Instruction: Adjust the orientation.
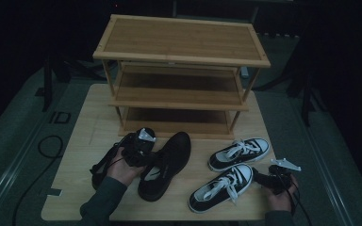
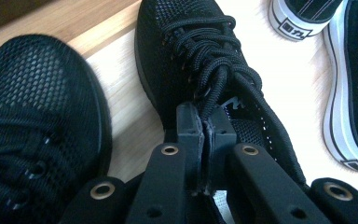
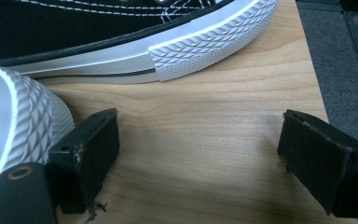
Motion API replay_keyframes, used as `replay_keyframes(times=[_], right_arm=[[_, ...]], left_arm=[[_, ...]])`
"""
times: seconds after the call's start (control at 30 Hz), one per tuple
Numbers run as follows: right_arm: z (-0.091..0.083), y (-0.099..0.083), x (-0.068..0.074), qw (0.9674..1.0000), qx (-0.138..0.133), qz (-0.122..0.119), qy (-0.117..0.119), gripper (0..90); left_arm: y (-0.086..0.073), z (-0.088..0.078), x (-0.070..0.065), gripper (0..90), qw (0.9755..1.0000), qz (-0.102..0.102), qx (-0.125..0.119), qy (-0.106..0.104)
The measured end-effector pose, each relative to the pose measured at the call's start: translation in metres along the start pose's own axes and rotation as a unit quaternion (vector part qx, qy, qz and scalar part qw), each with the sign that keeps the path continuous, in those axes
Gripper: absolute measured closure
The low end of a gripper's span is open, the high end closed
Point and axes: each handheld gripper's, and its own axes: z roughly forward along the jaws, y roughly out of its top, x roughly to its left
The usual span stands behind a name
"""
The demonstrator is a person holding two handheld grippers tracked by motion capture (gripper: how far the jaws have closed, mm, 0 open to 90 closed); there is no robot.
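While the left gripper (image 2: 206, 135) is clamped on just the thin collar edge of the right-hand black mesh shoe (image 2: 200, 60), slip is the main risk: mesh folds, shoe sags or drops short of the bamboo rack (image 1: 179, 101). Its toe could also nudge the other black shoe (image 2: 32, 121). Right gripper (image 3: 200, 154) sits wide open, empty, beside the canvas sneakers (image 3: 121, 42).

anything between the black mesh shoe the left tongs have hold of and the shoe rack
Nothing visible. The left tongs are shut on the black mesh shoe's collar, and bare table lies between it and the open, empty lowest shelf of the rack. The other black shoe sits off to the side.
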Motion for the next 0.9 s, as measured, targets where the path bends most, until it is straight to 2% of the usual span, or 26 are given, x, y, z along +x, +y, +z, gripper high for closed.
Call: replay_keyframes(times=[0.43, 0.9], right_arm=[[0.000, 0.000, 0.000, 1.0000, 0.000, 0.000, 0.000, 12.4], [0.000, 0.000, 0.000, 1.0000, 0.000, 0.000, 0.000, 12.4]], left_arm=[[-0.028, -0.022, 0.013, 87.3, 0.9995, -0.026, -0.005, 0.016], [-0.045, -0.037, 0.020, 87.3, 0.9991, -0.032, 0.000, 0.029]])
